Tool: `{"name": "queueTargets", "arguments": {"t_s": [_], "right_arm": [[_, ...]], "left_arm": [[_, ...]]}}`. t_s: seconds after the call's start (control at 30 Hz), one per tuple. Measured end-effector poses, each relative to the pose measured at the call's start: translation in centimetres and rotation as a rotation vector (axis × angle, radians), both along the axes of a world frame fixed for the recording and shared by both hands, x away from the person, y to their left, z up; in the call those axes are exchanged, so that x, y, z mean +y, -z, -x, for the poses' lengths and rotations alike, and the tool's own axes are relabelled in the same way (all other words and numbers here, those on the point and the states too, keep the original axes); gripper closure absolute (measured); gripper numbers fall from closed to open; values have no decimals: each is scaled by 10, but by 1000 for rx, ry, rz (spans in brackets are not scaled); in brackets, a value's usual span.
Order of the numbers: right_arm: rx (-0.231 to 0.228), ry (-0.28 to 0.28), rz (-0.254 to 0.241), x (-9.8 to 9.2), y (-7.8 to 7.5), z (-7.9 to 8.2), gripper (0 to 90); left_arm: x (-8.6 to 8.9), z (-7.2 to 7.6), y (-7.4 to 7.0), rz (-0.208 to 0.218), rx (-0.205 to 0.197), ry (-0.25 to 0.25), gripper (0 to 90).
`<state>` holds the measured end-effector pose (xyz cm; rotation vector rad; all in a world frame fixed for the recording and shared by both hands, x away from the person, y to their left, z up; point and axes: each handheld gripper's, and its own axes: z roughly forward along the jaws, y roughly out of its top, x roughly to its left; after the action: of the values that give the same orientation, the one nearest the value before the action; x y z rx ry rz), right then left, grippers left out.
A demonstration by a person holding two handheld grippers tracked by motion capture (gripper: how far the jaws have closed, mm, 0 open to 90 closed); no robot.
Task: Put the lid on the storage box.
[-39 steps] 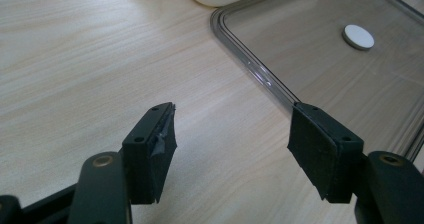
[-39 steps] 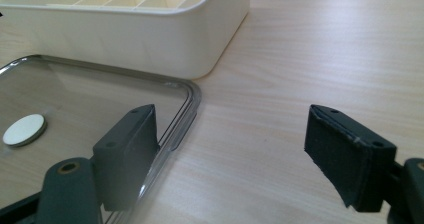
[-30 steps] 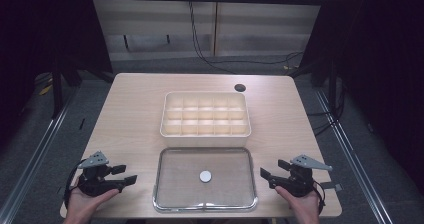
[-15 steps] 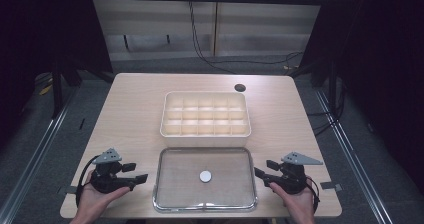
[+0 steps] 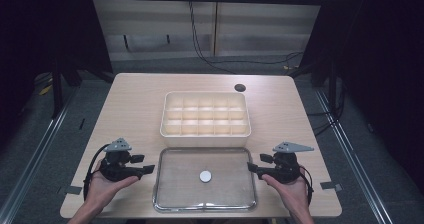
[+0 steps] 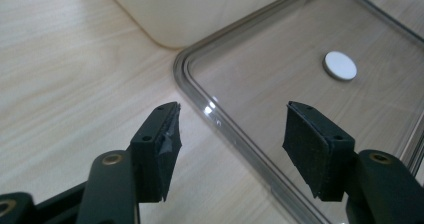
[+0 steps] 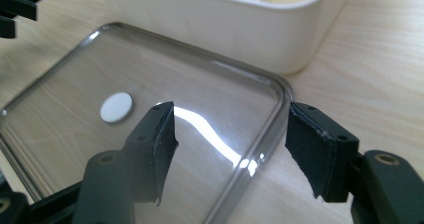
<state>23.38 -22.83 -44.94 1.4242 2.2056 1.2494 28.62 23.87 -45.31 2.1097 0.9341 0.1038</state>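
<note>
Nearest the person, two hands come in from the bottom edge of the high view, each holding a black gripper low over the wooden table (image 5: 135, 99). The left gripper (image 5: 148, 169) sits just off the left side of a clear tray (image 5: 170, 204), its jaws pointing inward at the tray's rim. In the left gripper view its jaws (image 6: 230, 139) stand wide apart with nothing between them: one pad hangs over bare table, the other over the tray's floor, and the tray's raised rim (image 6: 220, 121) runs through the gap.

The right gripper (image 5: 253, 167) mirrors it just off the tray's right side, also pointing inward. In the right gripper view its jaws (image 7: 230, 139) are likewise spread and empty, one pad over the tray's floor, the other over bare table, with the tray's rounded far corner (image 7: 280, 86) showing between them.

Between the two grippers, near the middle of the tray, lies a small white disc (image 5: 205, 176), flat on the clear floor. From the left gripper it lies ahead and to the right of the jaws (image 6: 340, 65); from the right gripper, ahead and to the left (image 7: 116, 107). Neither gripper touches it.

Beyond the tray, just past its far rim, stands a cream compartment box (image 5: 205, 118), divided into a grid of small cells. Farther still, near the table's far edge, is a dark round hole (image 5: 240, 88).
</note>
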Motion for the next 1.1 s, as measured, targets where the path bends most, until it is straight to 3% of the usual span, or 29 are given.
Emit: {"name": "queueTargets", "arguments": {"t_s": [0.17, 0.23, 0.3, 0.47, 0.5, 0.63, 0.87, 1.1], "right_arm": [[-2, -12, -8, 3, -11, -11, 365], [14, -4, -19, 4, -13, -15, 346], [23, -7, -30, 4, -14, -19, 346], [55, -6, 1, 6, -9, -28, 362], [73, -4, 14, 7, -4, -33, 381], [89, 8, 6, 5, 7, -37, 430], [139, 9, 20, 1, 28, -36, 485], [161, 52, 42, 5, 39, -30, 492]], "left_arm": [[-9, -12, -16, -17, -47, 1, 427], [-12, -16, -19, 1, -53, 1, 452], [-16, -18, -16, -14, -60, 7, 462], [-19, -20, -3, -23, -38, 18, 474], [-19, -21, 4, -9, -10, 17, 474], [-13, -20, 12, 14, 36, 20, 468], [-6, -17, 26, -29, 51, -26, 442], [-10, -15, 29, -27, 64, 13, 530]]}}
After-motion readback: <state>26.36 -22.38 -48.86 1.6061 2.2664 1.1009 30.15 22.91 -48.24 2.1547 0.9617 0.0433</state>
